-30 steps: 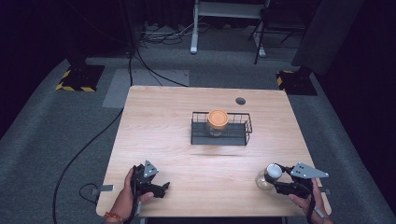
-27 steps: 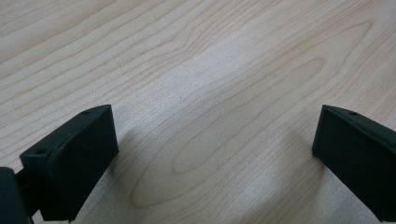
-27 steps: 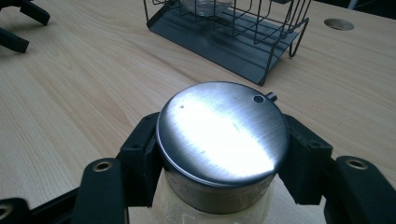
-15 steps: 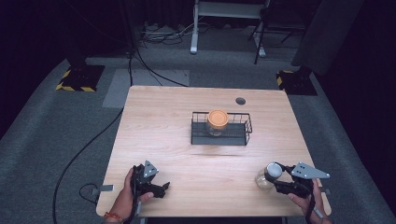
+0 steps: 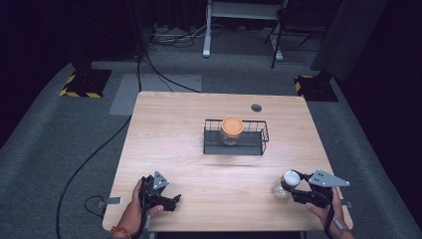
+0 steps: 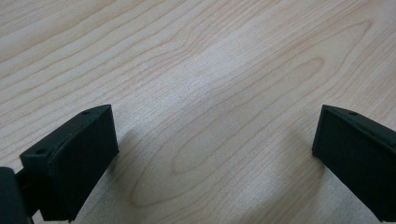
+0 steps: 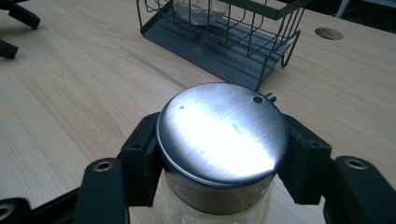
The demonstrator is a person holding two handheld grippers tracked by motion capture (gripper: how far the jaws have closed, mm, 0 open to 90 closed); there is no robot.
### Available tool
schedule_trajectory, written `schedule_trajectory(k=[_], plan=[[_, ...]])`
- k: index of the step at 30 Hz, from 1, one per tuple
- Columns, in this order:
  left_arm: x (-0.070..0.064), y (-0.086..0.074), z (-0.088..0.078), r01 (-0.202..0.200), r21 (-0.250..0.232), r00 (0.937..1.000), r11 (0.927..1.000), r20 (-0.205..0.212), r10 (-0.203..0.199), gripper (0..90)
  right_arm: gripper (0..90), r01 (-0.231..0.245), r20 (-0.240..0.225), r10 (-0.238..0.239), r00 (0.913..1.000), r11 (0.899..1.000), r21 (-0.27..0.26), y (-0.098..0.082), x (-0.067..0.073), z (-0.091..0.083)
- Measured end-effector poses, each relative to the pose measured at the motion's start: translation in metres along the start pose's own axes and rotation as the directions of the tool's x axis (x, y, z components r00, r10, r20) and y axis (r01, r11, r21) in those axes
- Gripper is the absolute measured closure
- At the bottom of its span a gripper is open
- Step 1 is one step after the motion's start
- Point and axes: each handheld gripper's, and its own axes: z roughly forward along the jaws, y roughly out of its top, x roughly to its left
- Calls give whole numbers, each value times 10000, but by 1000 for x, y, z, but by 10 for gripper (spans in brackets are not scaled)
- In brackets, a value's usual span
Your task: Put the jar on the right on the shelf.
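**Right gripper clamped on steel-lidded jar at near right corner, basket waiting mid-table**

Dark studio floor, grey carpet and cables surrounded a light wood table (image 5: 199,129). Near edge first: the left gripper (image 5: 169,201) rested by the near left corner, jaws standing wide apart over bare wood in the left gripper view, nothing between them. At the near right corner the right gripper (image 5: 293,188) had its jaws pressed on both sides of a glass jar (image 7: 219,186) just under its brushed metal lid (image 7: 222,132); the jar stood upright on the table. Grip looked square, pads opposite each other across the neck.

Farther in, roughly mid-table toward the far edge, sat a black wire basket (image 5: 263,133) with a second jar (image 5: 231,134) inside it, orange lid (image 5: 232,125) on top, in the left half of the basket. A round grommet hole (image 5: 256,107) sat near the far edge.

Judgement: step in hand was likely lifting the gripped jar to go into the basket beside the other one. To do it well: keep the clamp firm since glass is slick, lift straight up and keep the jar upright, clear the basket's wire rim before lowering, aim for the free right half so it doesn't knock the orange-lidded jar, release only once the base is seated.
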Motion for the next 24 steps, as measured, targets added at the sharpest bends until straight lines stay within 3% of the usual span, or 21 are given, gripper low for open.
schedule_trajectory(k=[24], plan=[[0,0,0,0,0,10000,10000,-1,0,0,394,306,30,-306,9995,9989,-360,62,-13,-2]])
